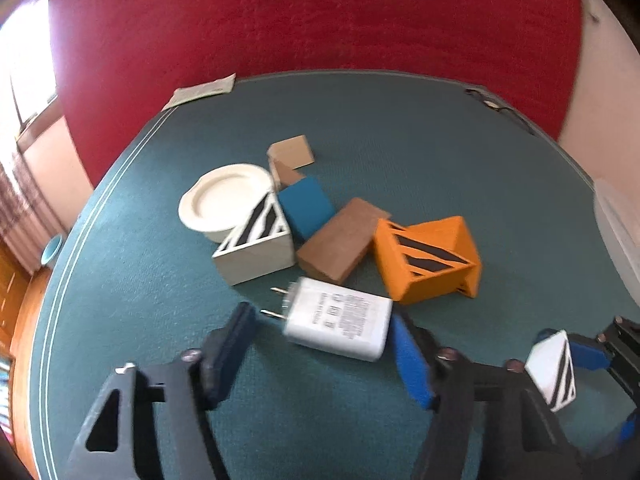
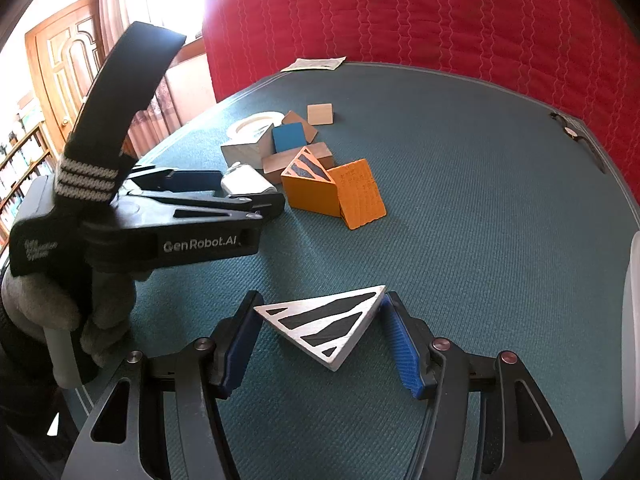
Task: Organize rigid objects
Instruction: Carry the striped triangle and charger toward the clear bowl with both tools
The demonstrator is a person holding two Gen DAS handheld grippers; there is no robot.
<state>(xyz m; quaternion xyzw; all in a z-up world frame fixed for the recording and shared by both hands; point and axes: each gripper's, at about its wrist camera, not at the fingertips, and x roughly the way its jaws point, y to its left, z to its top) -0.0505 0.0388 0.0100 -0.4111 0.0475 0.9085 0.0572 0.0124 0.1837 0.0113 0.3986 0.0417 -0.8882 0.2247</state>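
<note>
Left gripper (image 1: 324, 344) fingers bracket the white plastic plug-in charger (image 1: 340, 324) on the green felt table (image 1: 440, 152); grip contact unclear through blur. Right gripper (image 2: 320, 340) pinches the white wooden triangle with black stripes (image 2: 328, 320), near the block pile.

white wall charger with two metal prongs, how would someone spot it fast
On the green felt table, look at the near edge of the block pile. The white wall charger lies flat between the left gripper fingers, the only item with prongs and printed text.
</note>
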